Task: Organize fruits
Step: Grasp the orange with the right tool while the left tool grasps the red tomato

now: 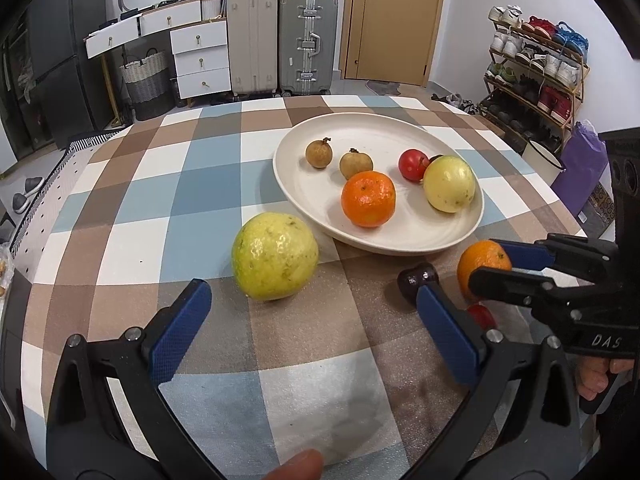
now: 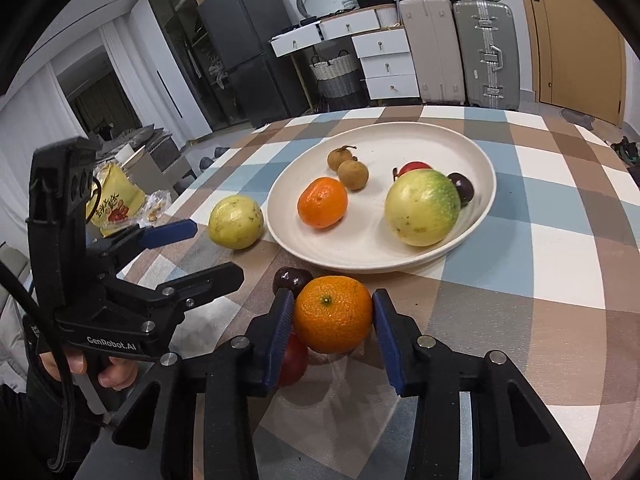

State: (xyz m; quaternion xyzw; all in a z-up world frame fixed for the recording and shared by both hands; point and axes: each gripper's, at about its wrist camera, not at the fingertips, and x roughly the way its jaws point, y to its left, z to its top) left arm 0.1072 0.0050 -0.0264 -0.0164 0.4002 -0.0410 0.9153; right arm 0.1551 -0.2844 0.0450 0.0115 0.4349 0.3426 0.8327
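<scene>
On the checked tabletop point(image 1: 132, 208) a cream plate point(image 1: 304, 200) is seen, and in it lie two small brown fruits point(image 1: 319, 153), an orange point(image 1: 368, 199), a red fruit point(image 1: 413, 164), a pale yellow-green fruit point(image 1: 449, 184) and, shown in the right wrist view, a dark plum-like fruit point(image 2: 462, 188) behind the yellow-green one.

Outside the plate, just beside its near rim, a second orange point(image 2: 333, 314) is seen between the blue pads of the right tongs point(image 2: 333, 316). Both pads are laid against its sides, so it is pinched; no earlier picture is given against which this could be set. A small dark fruit point(image 2: 291, 279) is touching the orange on its far left side, and a red fruit point(image 2: 294, 360) is partly hidden under the left pad, close against the orange.

A large yellow fruit point(image 1: 275, 256) is set on the tabletop to the left of the plate, apart from it. The left tongs point(image 1: 312, 316) are held spread wide, with nothing between the pads; the yellow fruit is just beyond the left pad. A fingertip point(image 1: 298, 466) is shown at the bottom edge of the left wrist view, and the hand point(image 2: 96, 368) gripping the left handle is seen from the right.
</scene>
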